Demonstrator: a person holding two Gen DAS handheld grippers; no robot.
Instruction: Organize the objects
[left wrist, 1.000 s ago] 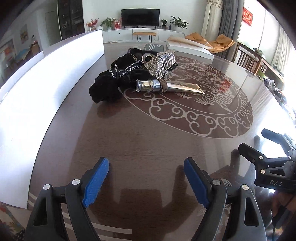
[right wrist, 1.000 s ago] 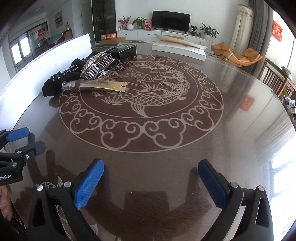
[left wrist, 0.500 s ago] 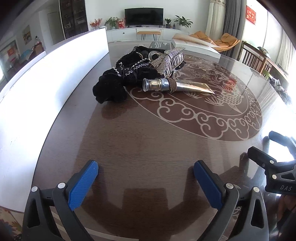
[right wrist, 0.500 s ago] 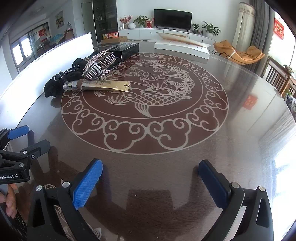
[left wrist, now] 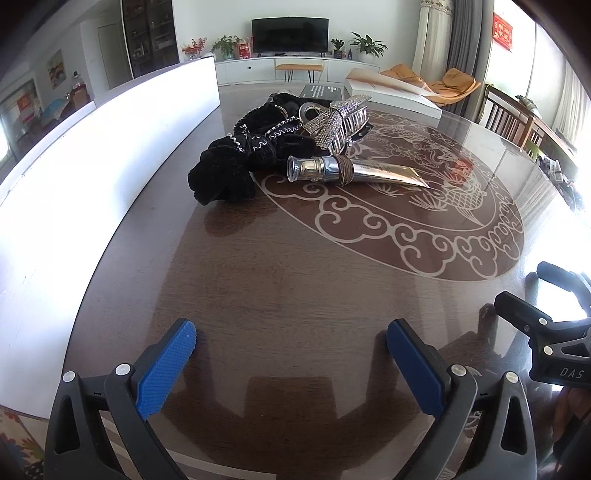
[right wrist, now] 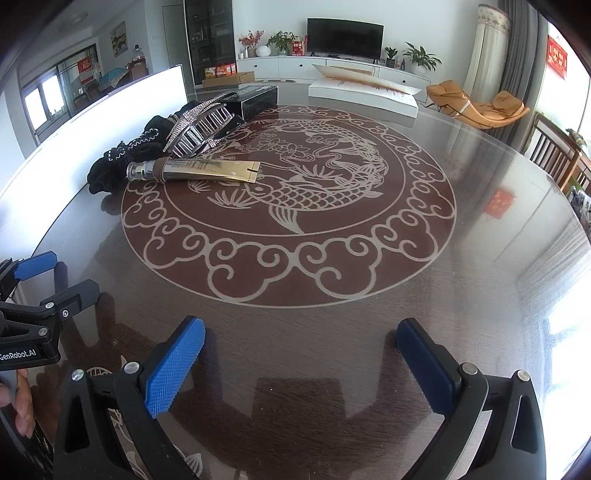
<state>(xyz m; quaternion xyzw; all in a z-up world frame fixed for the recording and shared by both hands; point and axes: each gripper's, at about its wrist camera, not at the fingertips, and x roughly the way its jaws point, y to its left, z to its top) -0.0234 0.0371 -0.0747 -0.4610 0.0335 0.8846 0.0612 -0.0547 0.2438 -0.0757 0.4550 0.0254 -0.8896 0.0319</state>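
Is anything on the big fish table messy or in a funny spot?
Yes. The black scrunchies, the sparkly hair clip and the gold tube lie heaped together at the table's far left side, the clip propped on the scrunchies. Nothing looks spilled or broken.

Living room, white walls; black TV [right wrist: 344, 36] on far wall above long white cabinet [right wrist: 332, 70], potted plants [right wrist: 421, 59] and red flowers [right wrist: 251, 38] on top. Dark glass-front cupboard [right wrist: 210, 40] left of it. Orange lounge chair [right wrist: 480, 105] near grey curtain [left wrist: 463, 44]; wooden chairs [right wrist: 554, 155] at right. Glossy dark wood table [right wrist: 295, 314] with pale fish-and-cloud inlay, glare from bright windows at right. Red hanging [right wrist: 557, 55] on right wall
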